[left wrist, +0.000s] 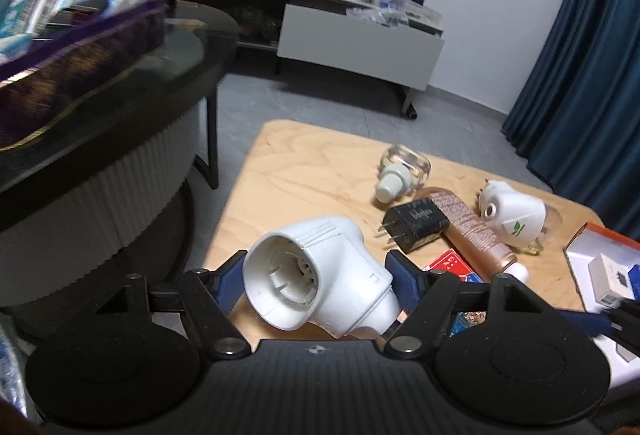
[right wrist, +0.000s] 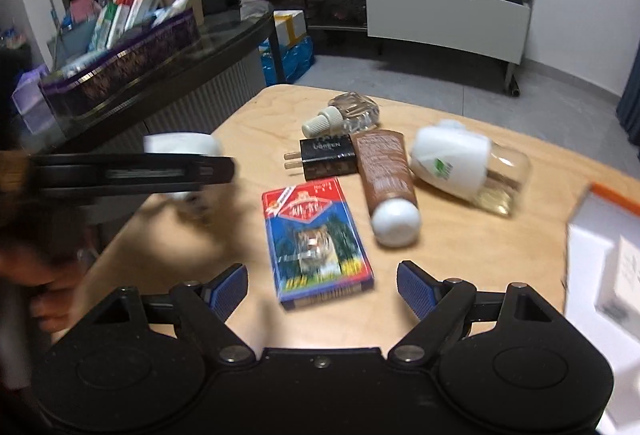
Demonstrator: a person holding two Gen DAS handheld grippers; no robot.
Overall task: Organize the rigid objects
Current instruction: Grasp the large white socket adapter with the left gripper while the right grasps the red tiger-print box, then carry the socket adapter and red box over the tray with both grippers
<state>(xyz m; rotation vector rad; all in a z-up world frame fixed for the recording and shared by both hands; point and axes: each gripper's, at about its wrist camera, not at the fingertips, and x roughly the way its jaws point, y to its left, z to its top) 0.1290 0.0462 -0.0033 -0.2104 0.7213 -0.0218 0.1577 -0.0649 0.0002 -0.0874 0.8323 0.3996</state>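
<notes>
My left gripper (left wrist: 318, 275) is shut on a white plug-in device (left wrist: 320, 271) and holds it above the wooden table's left edge (left wrist: 248, 171). It shows blurred in the right wrist view (right wrist: 182, 147). My right gripper (right wrist: 322, 287) is open and empty, just above a red and blue card box (right wrist: 316, 243). On the table lie a black charger (right wrist: 328, 159), a brown tube (right wrist: 386, 175), a clear refill bottle (right wrist: 352, 111) and a white plug-in with a bottle (right wrist: 460, 163).
A purple basket (left wrist: 80, 51) full of boxes sits on a dark round table to the left. A white and orange open box (right wrist: 600, 255) lies at the table's right edge. A TV cabinet (right wrist: 440, 15) stands at the back wall.
</notes>
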